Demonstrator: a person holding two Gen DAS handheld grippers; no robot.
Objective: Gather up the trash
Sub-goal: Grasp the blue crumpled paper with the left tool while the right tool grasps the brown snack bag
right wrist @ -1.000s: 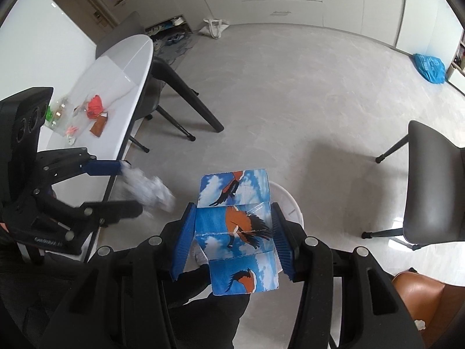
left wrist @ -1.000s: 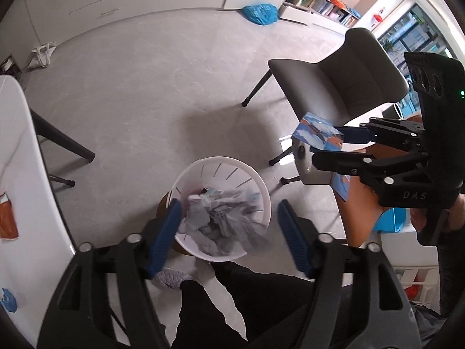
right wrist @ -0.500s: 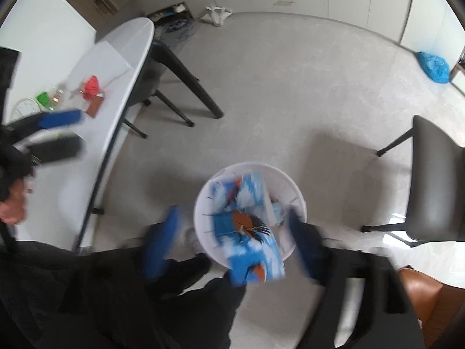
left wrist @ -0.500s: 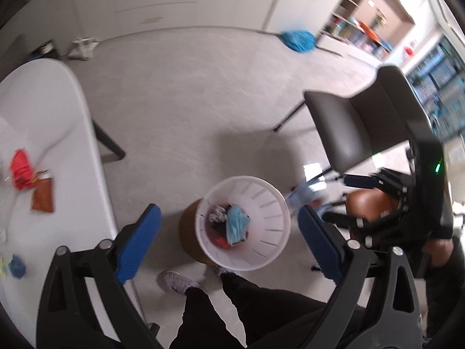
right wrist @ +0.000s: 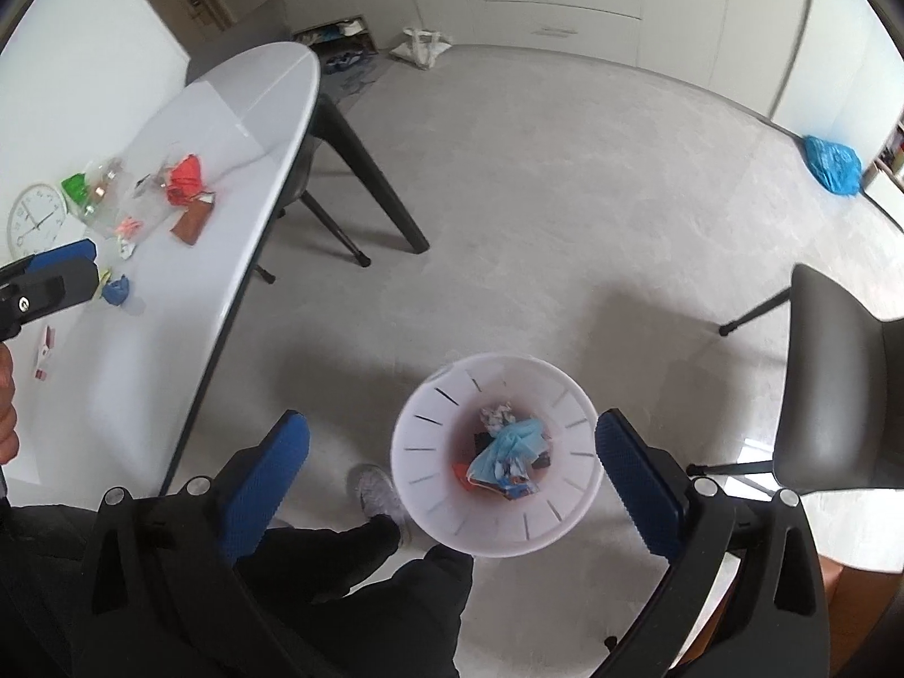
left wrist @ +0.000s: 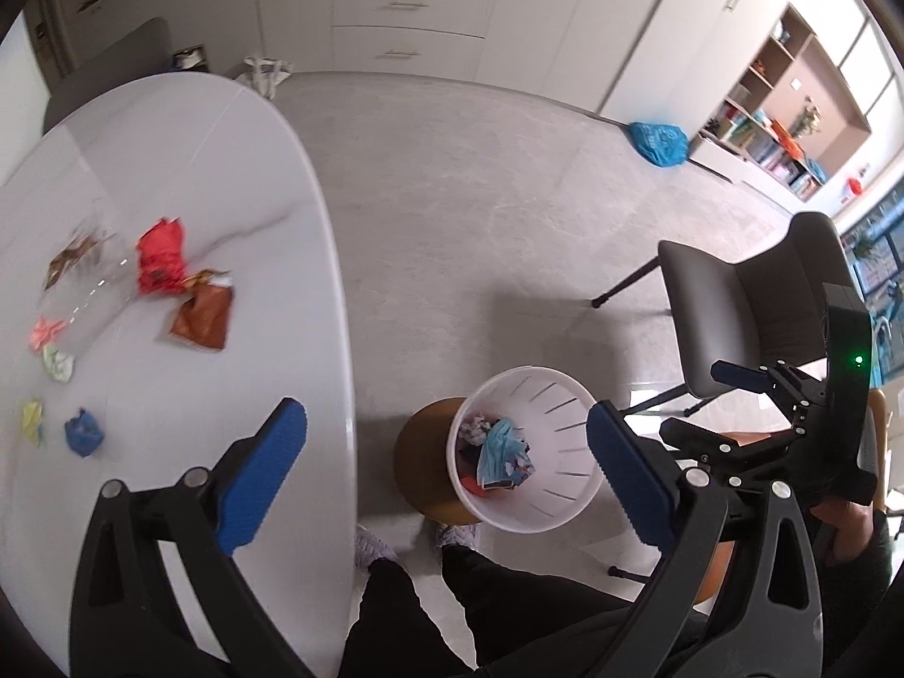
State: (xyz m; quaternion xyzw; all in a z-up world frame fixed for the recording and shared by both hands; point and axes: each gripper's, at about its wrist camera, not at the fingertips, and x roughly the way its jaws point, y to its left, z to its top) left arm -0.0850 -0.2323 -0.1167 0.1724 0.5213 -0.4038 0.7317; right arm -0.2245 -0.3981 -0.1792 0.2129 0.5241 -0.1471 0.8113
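Observation:
A white slotted trash bin (left wrist: pixel 570 395) (right wrist: pixel 429 412) stands on the floor beside the table, holding crumpled paper and a blue printed carton (left wrist: pixel 500 452) (right wrist: pixel 511 449). My left gripper (left wrist: pixel 446 474) is open and empty, above the table edge and the bin. My right gripper (right wrist: pixel 452 480) is open and empty, right above the bin; it also shows in the left wrist view (left wrist: pixel 717 401). On the white table (left wrist: pixel 198 395) (right wrist: pixel 169 305) lie a red wrapper (left wrist: pixel 161 254) (right wrist: pixel 185 178), a brown packet (left wrist: pixel 200 319) (right wrist: pixel 192 223), a blue wad (left wrist: pixel 83 432) (right wrist: pixel 116 289) and small scraps.
A grey chair (left wrist: pixel 751 305) (right wrist: pixel 830 395) stands right of the bin. A brown round stool (left wrist: pixel 421 463) sits under the bin's left side. A white clock (right wrist: pixel 35 220) and a green wrapper (right wrist: pixel 73 186) lie on the table. My legs and shoes (right wrist: pixel 373 497) are below the bin.
The left gripper dropped the crumpled paper into the bin and swung left over the table. The right gripper opened and dropped the blue bird carton into the bin.

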